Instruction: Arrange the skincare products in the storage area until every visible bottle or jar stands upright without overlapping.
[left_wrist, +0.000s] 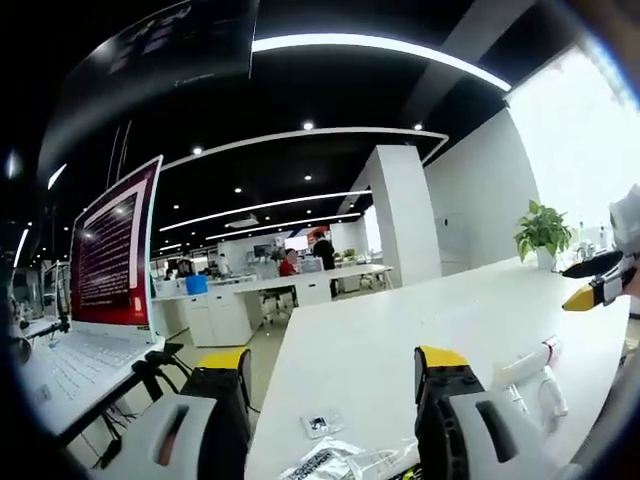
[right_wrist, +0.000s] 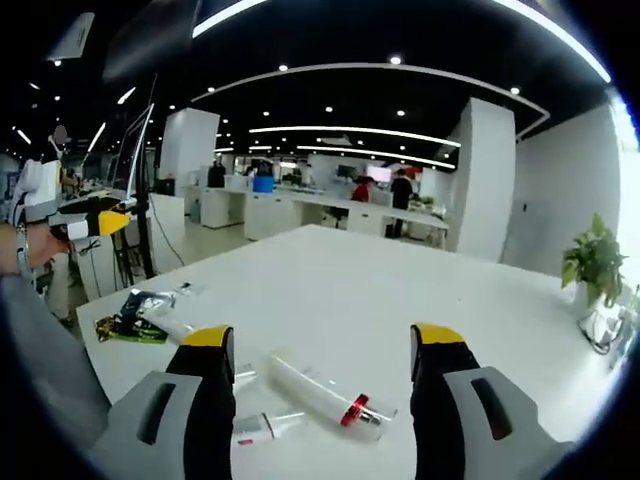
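Observation:
A clear bottle with a red band (right_wrist: 325, 395) lies on its side on the white table (right_wrist: 380, 280), just ahead of my right gripper (right_wrist: 322, 335), whose jaws stand open and empty. Beside it lie a small white tube (right_wrist: 255, 428) and another small tube (right_wrist: 240, 378). The left gripper view shows the lying bottle (left_wrist: 525, 368) and a white tube (left_wrist: 548, 392) at the right. My left gripper (left_wrist: 332, 358) is open with nothing between its jaws, above a small sachet (left_wrist: 320, 423) and crumpled plastic packaging (left_wrist: 340, 462).
An open laptop (left_wrist: 110, 260) stands on a stand off the table's left side. A potted plant (right_wrist: 595, 262) and cables (right_wrist: 600, 330) sit at the far right edge. Dark and green packaging (right_wrist: 135, 315) lies near the left corner. Office desks and people are far behind.

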